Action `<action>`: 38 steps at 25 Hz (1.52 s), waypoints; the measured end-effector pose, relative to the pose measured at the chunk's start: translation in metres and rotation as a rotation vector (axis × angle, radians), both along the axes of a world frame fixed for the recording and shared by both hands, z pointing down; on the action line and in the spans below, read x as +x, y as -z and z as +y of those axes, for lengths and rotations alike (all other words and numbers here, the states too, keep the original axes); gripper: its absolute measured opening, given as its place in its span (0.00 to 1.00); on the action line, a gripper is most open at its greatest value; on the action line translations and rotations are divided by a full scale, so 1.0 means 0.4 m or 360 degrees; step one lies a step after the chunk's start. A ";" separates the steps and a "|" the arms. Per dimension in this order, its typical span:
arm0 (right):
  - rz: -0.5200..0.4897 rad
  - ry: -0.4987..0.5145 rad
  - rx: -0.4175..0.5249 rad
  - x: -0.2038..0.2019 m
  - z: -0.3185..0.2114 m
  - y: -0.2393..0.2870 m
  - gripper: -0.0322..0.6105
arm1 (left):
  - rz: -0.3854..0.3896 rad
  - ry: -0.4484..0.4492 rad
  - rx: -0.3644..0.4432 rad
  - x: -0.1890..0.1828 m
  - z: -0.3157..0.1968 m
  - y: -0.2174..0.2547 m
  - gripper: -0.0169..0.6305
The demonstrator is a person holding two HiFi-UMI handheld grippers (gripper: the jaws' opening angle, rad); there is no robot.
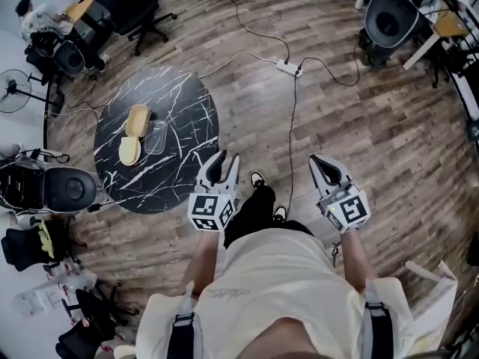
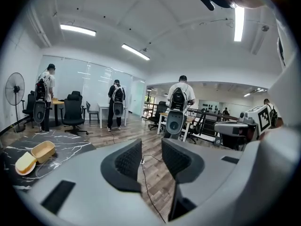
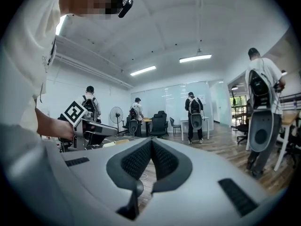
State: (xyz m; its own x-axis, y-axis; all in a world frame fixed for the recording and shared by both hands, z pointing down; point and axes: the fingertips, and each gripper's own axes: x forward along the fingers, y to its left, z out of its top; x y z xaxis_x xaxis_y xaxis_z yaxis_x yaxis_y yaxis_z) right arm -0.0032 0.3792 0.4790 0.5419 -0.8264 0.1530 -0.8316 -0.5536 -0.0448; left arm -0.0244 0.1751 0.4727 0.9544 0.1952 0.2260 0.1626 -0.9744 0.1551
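Right now your left hand-held gripper [image 1: 226,160] hangs empty, jaws apart, beside the round black marble worktop [image 1: 179,99], where the pale yellow open oval case [image 1: 133,134] lies well apart from it. Your right hand-held gripper [image 1: 324,164], jaws pressed together, holds nothing above the wooden floor [image 1: 374,111].

The left gripper [image 1: 223,163] is held out level just right of the round marble table [image 1: 183,103], jaws apart and empty. The right gripper [image 1: 323,167] is farther right of the table, jaws pressed together.

open office: desks [image 2: 109,108], swivel chairs [image 1: 135,6]
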 end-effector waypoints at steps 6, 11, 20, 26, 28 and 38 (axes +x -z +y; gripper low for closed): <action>-0.0005 0.0045 -0.0021 0.166 -0.087 -0.002 0.06 | -0.0011 0.0053 -0.0059 0.149 -0.081 -0.025 0.25; 0.0018 0.0127 -0.0011 0.311 -0.199 0.028 0.06 | -0.0027 0.0030 -0.0022 0.298 -0.143 -0.018 0.25; -0.0016 0.0279 0.0057 0.443 -0.382 0.027 0.06 | 0.0026 0.0134 0.0000 0.436 -0.258 0.027 0.25; 0.0045 0.0507 -0.0001 0.513 -0.517 0.037 0.06 | 0.0025 0.0385 -0.0033 0.448 -0.385 0.024 0.25; 0.0033 0.0610 -0.0008 0.534 -0.567 0.034 0.06 | 0.0012 0.0471 -0.0045 0.454 -0.420 0.017 0.25; 0.0040 0.1242 0.0020 0.683 -0.871 0.062 0.06 | -0.0024 0.1053 -0.0068 0.457 -0.631 0.032 0.25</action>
State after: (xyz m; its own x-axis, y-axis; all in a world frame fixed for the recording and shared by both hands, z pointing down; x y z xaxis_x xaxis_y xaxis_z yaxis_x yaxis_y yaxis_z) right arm 0.2698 0.0308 0.4542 -0.1937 -0.9716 0.1362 -0.9811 0.1924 -0.0231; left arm 0.1585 -0.0774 0.4597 0.8728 -0.4219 0.2454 -0.4705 -0.8610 0.1934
